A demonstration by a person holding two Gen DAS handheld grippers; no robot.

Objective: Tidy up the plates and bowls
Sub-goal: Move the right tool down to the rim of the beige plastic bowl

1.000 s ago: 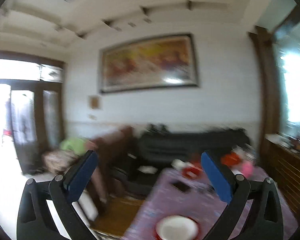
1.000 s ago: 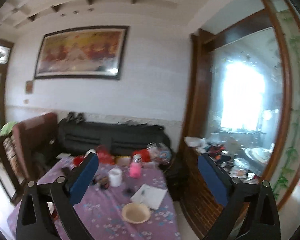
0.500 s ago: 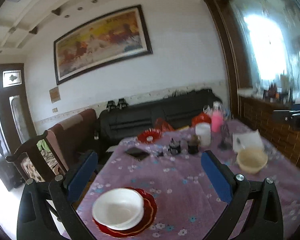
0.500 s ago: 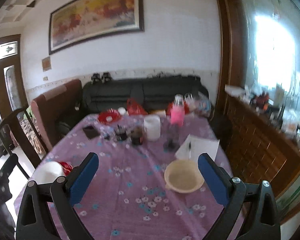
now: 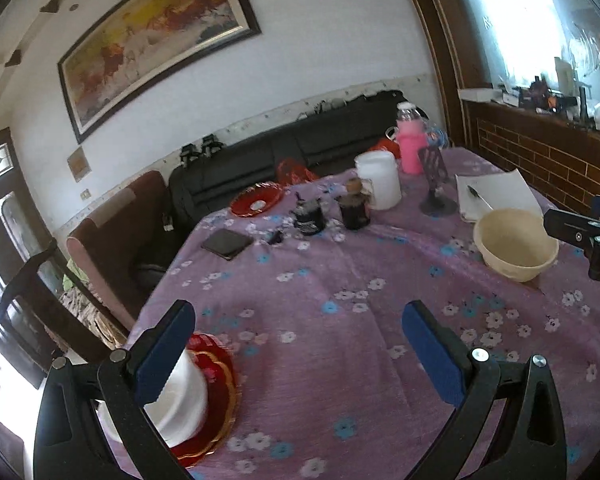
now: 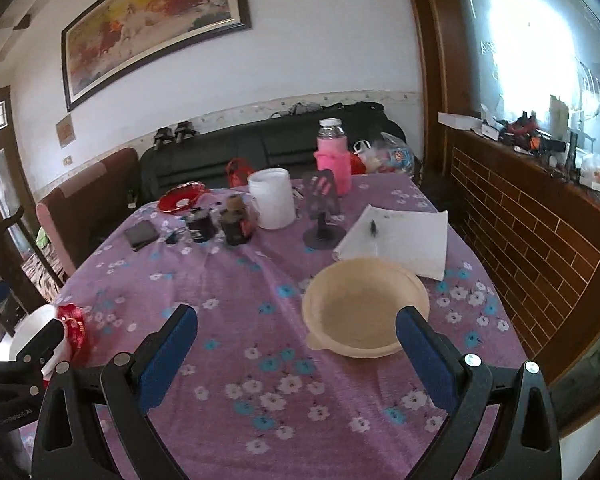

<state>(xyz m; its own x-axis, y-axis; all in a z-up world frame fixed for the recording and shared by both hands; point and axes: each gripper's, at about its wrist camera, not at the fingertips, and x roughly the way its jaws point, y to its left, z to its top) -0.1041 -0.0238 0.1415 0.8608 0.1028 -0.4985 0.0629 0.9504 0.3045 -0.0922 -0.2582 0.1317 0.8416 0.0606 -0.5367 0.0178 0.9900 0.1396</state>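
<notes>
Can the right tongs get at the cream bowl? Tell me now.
Probably yes: the right tongs are open, the cream bowl sits just ahead between their tips, and only bare tablecloth lies between.

no legible text, jar labels too blurred to read

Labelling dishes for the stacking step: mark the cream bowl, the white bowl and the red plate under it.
cream bowl (image 6: pixel 360 316), right wrist view, inner floor.
white bowl (image 5: pixel 184 396), left wrist view, outer side wall.
red plate (image 5: pixel 222 396), left wrist view, exposed right rim.
</notes>
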